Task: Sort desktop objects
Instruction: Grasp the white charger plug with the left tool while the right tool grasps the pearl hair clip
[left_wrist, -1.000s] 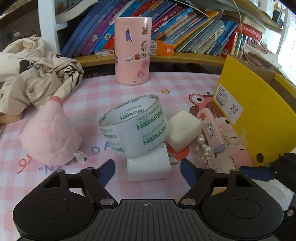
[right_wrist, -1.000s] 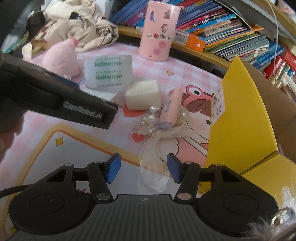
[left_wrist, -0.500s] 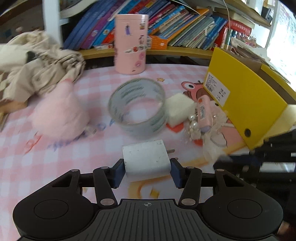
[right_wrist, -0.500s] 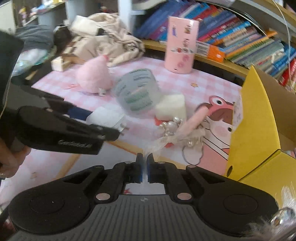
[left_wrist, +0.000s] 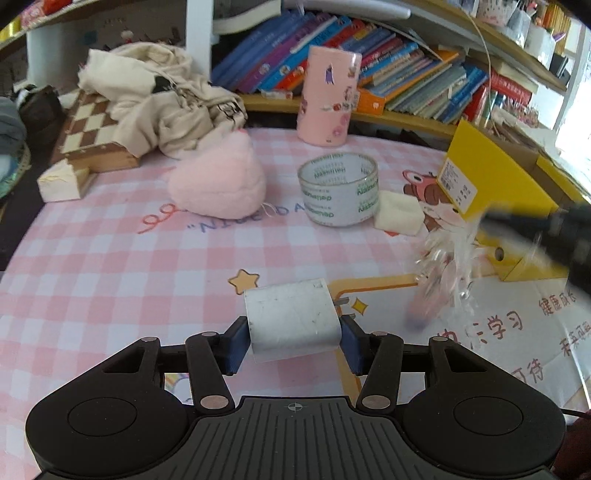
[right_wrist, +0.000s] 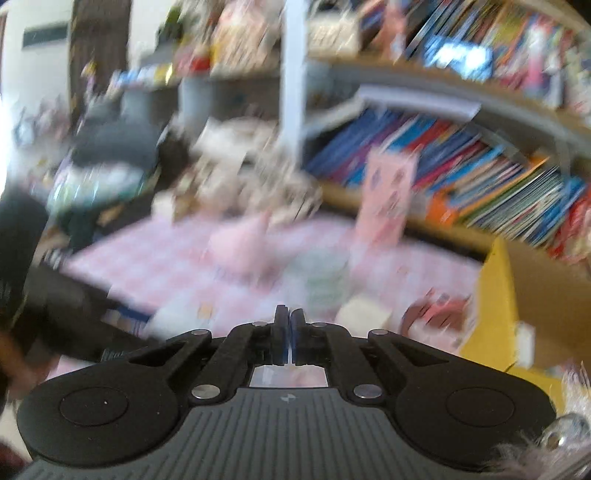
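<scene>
Left tongs (left_wrist: 293, 341) clamp a white charger (left_wrist: 291, 319) by its two flat sides, prongs (left_wrist: 341, 301) pointing to 3 o'clock. It is held clear of the pink checked surface (left_wrist: 110, 266), at 6 o'clock in the left view. Gripping across the broad faces looks sensible: the body is boxy and smooth, and this keeps the prongs free of the pads.

Right tongs (right_wrist: 287, 334) are pressed almost together, only a sliver of light between the blue pads. The right view is heavily smeared, so what they pinch cannot be read there. In the left view a blurred bundle of sheer ribbon and beads (left_wrist: 448, 258) with something pink below hangs at 3 o'clock, right at the tip of the dark right tool (left_wrist: 535, 229). Probably the ribbon is what is pinched, thin fabric explaining the near-closed jaws, but that is a guess.

Left on the surface:
- tape roll (left_wrist: 338, 194), 12 o'clock, standing on its rim
- pale sponge block (left_wrist: 399, 218), just beside the tape at 1 o'clock
- pink plush (left_wrist: 218, 184), 11 o'clock
- pink sticker tube (left_wrist: 327, 98) upright at the back, by the shelf

Yellow box (left_wrist: 491, 192) sits open at 2 o'clock, the likely bin for both loads. The dangling ribbon could snag on its wall.
</scene>
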